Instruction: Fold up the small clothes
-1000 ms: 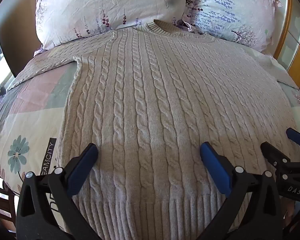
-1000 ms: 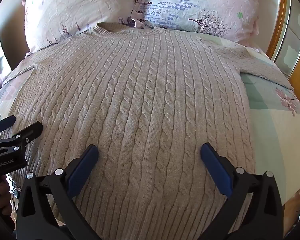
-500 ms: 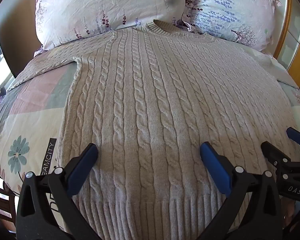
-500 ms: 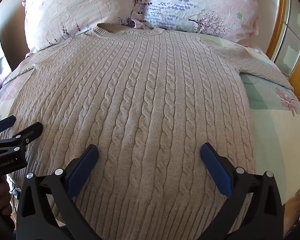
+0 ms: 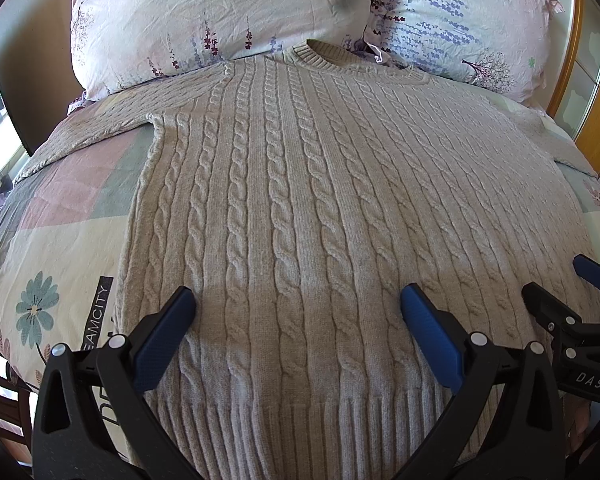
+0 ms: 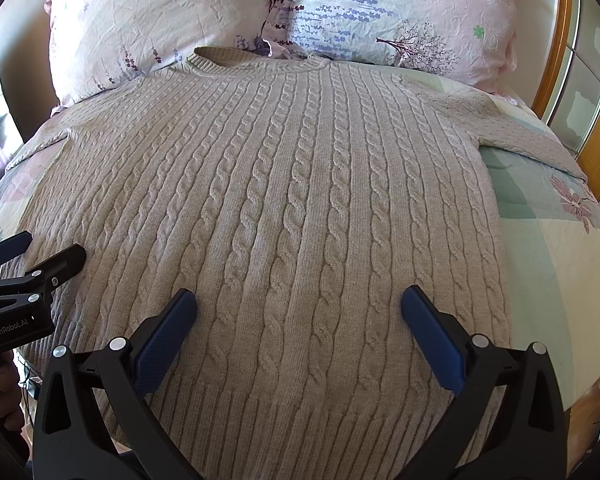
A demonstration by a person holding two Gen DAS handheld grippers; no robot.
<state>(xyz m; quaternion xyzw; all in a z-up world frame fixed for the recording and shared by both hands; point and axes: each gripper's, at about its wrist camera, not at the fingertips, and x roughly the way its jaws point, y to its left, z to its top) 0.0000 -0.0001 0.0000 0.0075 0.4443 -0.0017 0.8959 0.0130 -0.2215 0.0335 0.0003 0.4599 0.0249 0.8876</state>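
lying flat and face-up across the bed, the beige cable-knit sweater [image 5: 300,208] fills most of both wrist views — its ribbed crew collar [image 5: 340,58] points toward the two pillows and its ribbed hem [image 5: 300,420] sits nearest the cameras. both sleeves are spread out to the sides: the left sleeve [image 5: 100,120] runs off over the patchwork bedspread [image 5: 60,240], and the right sleeve [image 6: 520,132] stretches toward the wooden bed frame [image 6: 556,40].

the left gripper [image 5: 298,304] hangs over the lower left part of the sweater with its blue-padded fingers [image 5: 164,340] spread wide apart, nothing between them; whether the tips touch the knit cannot be told. the right gripper [image 6: 298,304] sits the same way over the lower right part, fingers [image 6: 432,340] splayed and holding nothing. each gripper shows at the edge of the other's view, so the two are side by side near the hem.

behind the collar, a pink floral pillow [image 5: 220,12] leans at the left and a pale blue-and-pink pillow printed with lavender sprigs and a tree [image 5: 460,20] leans at the right — both touch or slightly overlap the sweater's shoulders. the bedspread shows a teal flower [image 5: 36,308] and a dark strip of lettering [image 5: 100,316] just beside the sweater's left edge, and a pink flower [image 6: 576,204] well off its right edge.
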